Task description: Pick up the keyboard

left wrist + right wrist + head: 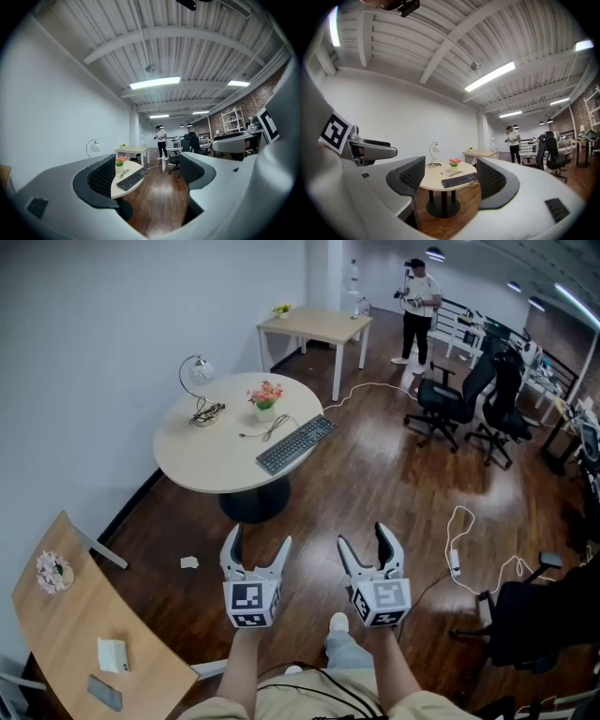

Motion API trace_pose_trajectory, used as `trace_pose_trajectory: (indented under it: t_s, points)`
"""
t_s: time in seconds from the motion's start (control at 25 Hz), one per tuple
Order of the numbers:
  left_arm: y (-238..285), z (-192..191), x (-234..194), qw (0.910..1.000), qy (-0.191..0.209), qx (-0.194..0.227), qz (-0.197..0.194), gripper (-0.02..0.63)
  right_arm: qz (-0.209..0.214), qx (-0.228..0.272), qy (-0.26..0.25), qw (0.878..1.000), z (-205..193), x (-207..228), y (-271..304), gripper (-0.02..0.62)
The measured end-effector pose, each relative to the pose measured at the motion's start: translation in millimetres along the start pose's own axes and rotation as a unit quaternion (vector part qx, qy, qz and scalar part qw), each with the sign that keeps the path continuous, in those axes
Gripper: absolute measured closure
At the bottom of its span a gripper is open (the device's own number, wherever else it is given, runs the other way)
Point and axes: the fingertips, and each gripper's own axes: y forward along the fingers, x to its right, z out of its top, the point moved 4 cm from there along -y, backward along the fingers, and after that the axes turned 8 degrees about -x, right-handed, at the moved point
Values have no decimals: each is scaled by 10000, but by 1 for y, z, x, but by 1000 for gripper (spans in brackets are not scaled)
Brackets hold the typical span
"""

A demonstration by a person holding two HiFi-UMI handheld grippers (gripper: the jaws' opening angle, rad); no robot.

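Note:
A black keyboard (296, 443) lies near the right edge of a round beige table (202, 456), its cable trailing toward a small pot of pink flowers (266, 396). The same keyboard (133, 178) shows far off between the jaws in the left gripper view, and as keyboard (459, 179) in the right gripper view. My left gripper (256, 548) and right gripper (369, 540) hang side by side over the wooden floor, well short of the table. Both are open with nothing between their fingers.
A desk lamp (197, 371) stands on the round table. A curved wooden desk (66, 634) is at the near left. Black office chairs (459, 399) and a white cable (464, 559) lie to the right. A person (419, 310) stands beside a square table (314, 326).

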Motion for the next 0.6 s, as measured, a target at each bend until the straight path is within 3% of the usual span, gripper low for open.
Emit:
trace_pose_trajectory:
  t_s: [0.12,0.2,0.4,0.6]
  points:
    - [56,13,-5,9997,55,56,213,196,671,-89,-155,9976,5,23,55,236]
    - [89,30,-2,9993,122,81,335,196,904,-110,-144,9957,13,44,84,236]
    - [163,64,19,9979,232,263,549,196,963,175,-8,9952,37,121,133,236]
    - [215,60,36,9976,212,126,653,196,1077,48,259,9938,17,175,164,242]
